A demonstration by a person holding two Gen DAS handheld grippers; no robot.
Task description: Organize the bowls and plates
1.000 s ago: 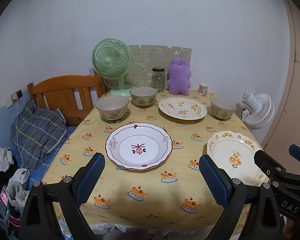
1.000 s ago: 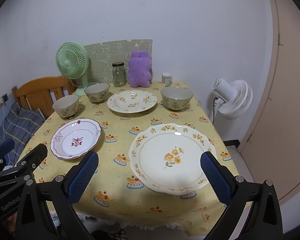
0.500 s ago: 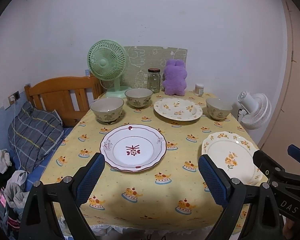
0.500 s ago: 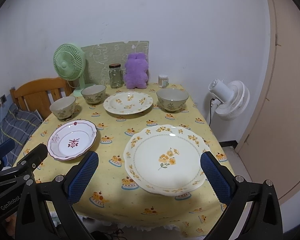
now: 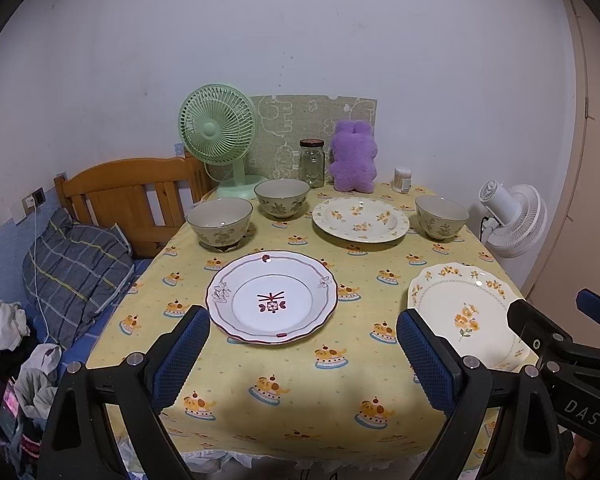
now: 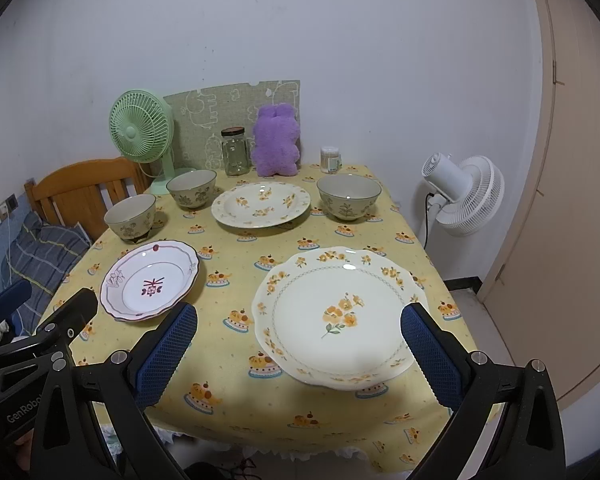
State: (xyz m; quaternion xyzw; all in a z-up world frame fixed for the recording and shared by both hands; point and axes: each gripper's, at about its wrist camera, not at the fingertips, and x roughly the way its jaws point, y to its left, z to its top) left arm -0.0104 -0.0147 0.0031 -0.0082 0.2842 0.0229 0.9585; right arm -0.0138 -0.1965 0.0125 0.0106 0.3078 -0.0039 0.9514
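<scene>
Yellow tablecloth (image 5: pixel 300 360) dotted with little orange cake prints. White plate (image 5: pixel 272 298) with maroon rim line and centre motif. Cream plate (image 5: pixel 460 312), orange flowers. Far plate (image 5: pixel 360 219) likewise. Three grey-green bowls (image 5: pixel 220 222), dark leaf sprigs. Mint-green fan (image 5: pixel 218 128), purple plush (image 5: pixel 354 156).

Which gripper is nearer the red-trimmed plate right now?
Left. The left gripper is open, aimed straight at the red-trimmed plate, which lies just ahead between its fingers. The right gripper, also open, faces the big yellow-flower plate; the red-trimmed one lies off to its left.
</scene>
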